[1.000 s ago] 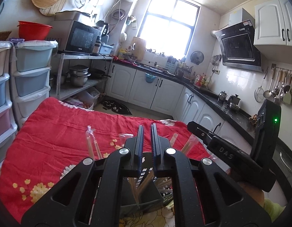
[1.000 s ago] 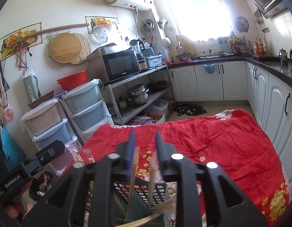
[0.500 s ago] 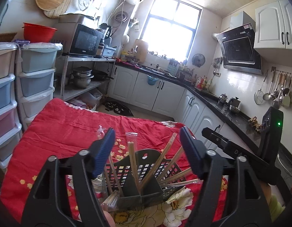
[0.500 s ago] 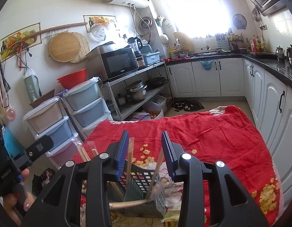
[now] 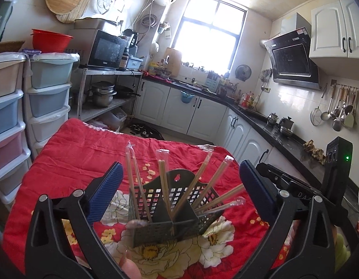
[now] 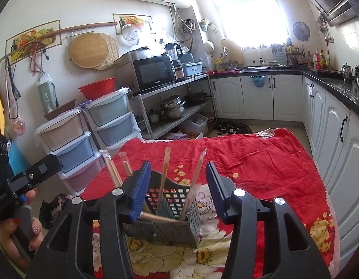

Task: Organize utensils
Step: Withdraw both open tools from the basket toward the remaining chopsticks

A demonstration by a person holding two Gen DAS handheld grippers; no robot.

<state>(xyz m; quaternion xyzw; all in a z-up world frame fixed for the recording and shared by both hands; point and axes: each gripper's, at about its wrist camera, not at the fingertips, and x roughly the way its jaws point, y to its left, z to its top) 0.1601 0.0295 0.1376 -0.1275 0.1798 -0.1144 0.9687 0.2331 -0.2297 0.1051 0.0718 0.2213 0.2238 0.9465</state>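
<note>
A dark perforated utensil basket (image 5: 170,218) stands on the red flowered cloth (image 5: 70,162). Several pairs of wrapped wooden chopsticks (image 5: 165,183) stand and lean in its compartments. My left gripper (image 5: 179,186) is wide open and empty, its blue pads on either side above the basket. In the right wrist view the same basket (image 6: 177,216) sits just below my right gripper (image 6: 177,188), which is open and empty, with chopsticks (image 6: 164,172) rising between its fingers. The right gripper's body (image 5: 319,186) shows at the right of the left wrist view.
The cloth-covered table (image 6: 260,162) stands in a kitchen. Stacked plastic drawers (image 6: 70,144) stand to its left, a metal shelf with a microwave (image 6: 156,72) and pots behind. White cabinets with a dark counter (image 6: 330,97) run along the right.
Both grippers opened: the left from shut to wide open, the right from narrow to wider. Both pulled back and up, so the basket and chopsticks now show fully.
</note>
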